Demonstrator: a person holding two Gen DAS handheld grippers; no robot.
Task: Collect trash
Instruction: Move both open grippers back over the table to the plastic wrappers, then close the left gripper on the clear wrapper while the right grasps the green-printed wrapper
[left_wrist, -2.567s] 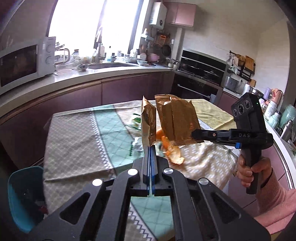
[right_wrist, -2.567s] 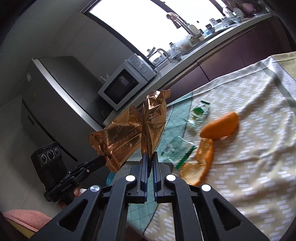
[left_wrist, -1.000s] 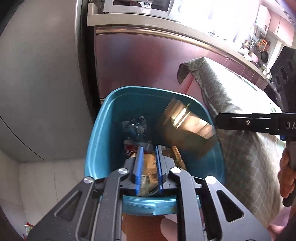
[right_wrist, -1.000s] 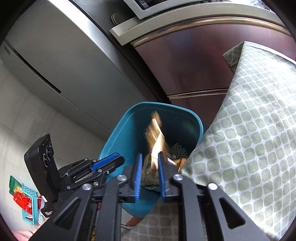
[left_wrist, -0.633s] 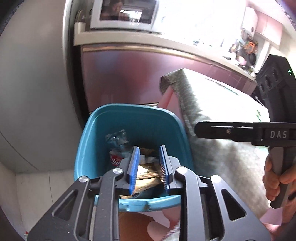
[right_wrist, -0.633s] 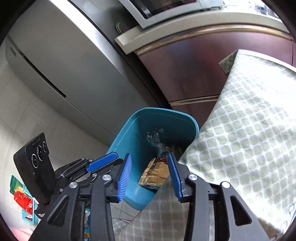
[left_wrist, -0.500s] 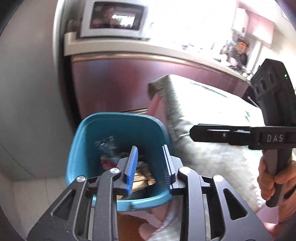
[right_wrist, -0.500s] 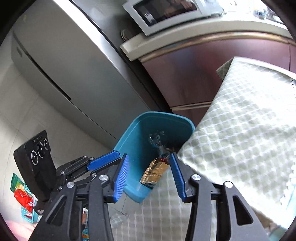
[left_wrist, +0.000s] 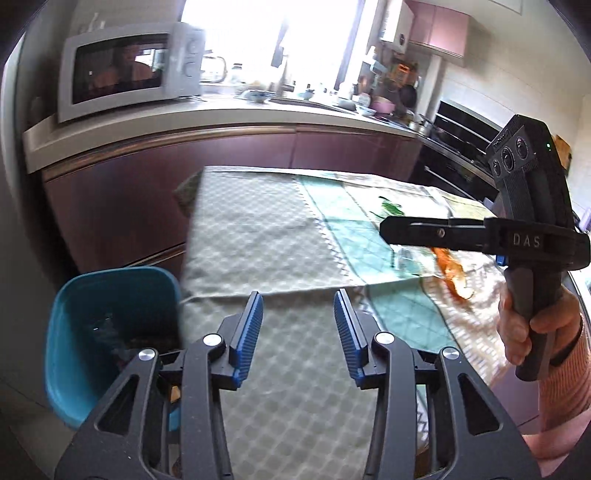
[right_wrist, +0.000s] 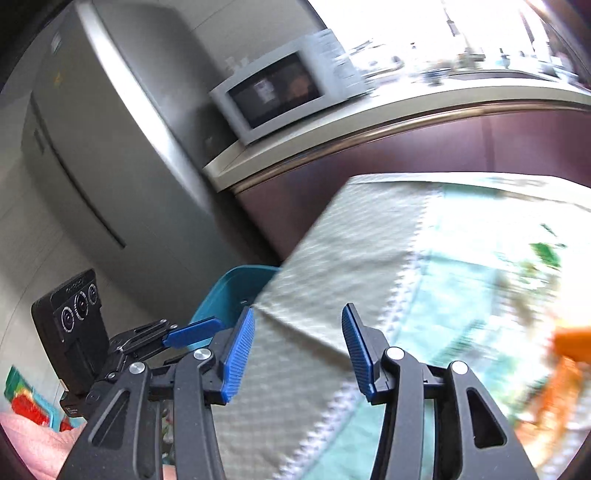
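Note:
My left gripper (left_wrist: 298, 306) hangs over the near edge of the tablecloth (left_wrist: 258, 236). Its jaws are opening and nothing is between them. The teal bin (left_wrist: 110, 295) stands on the floor at its lower left, with dark trash inside. My right gripper (right_wrist: 298, 314) is also empty, its jaws opening above the cloth's corner, and it shows side-on in the left wrist view (left_wrist: 384, 230). Farther along the table lie an orange peel (left_wrist: 452, 273), a clear wrapper (left_wrist: 404, 258) and a green wrapper (left_wrist: 391, 208). The right wrist view is blurred.
A microwave (left_wrist: 125, 70) sits on the counter (left_wrist: 221, 118) behind the table, and a grey fridge (right_wrist: 92, 147) stands left of it. The bin (right_wrist: 236, 291) is wedged between table and fridge. A hand (left_wrist: 532, 332) in a pink sleeve holds the right gripper.
Both grippers let their gold wrappers fall into the bin and spread their jaws. They then rose and swung from above the bin toward the table.

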